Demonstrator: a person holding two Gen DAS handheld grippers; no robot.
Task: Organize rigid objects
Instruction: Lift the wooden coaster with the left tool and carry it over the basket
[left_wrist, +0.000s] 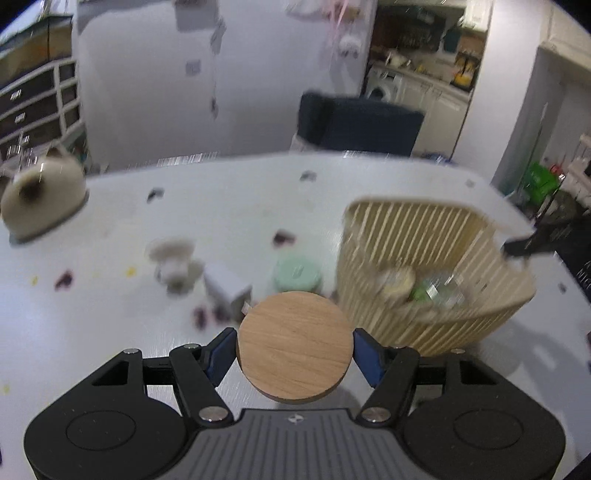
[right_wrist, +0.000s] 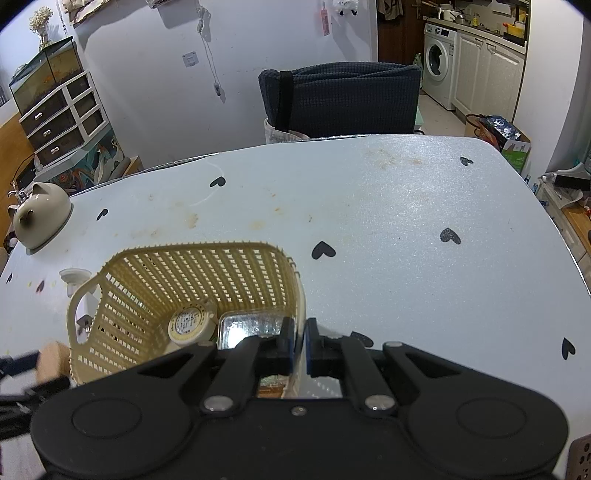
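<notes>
Both wrist views look steeply down, sharing the basket (left_wrist: 436, 269) (right_wrist: 192, 288).

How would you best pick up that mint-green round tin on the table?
Grip the mint-green tin across its curved side wall, coming down from above with one finger on each side. It sits flat and low, lid up. The white box stands to its left and the basket to its right, so a front-to-back pinch probably leaves more room.

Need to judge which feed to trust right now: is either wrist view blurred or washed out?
Left wrist view: background smeared by motion blur, only the wooden disc in the left gripper stays sharp. Right wrist view: crisp, mild sheen on the table, basket clearly readable, fisheye bending at edges.
</notes>
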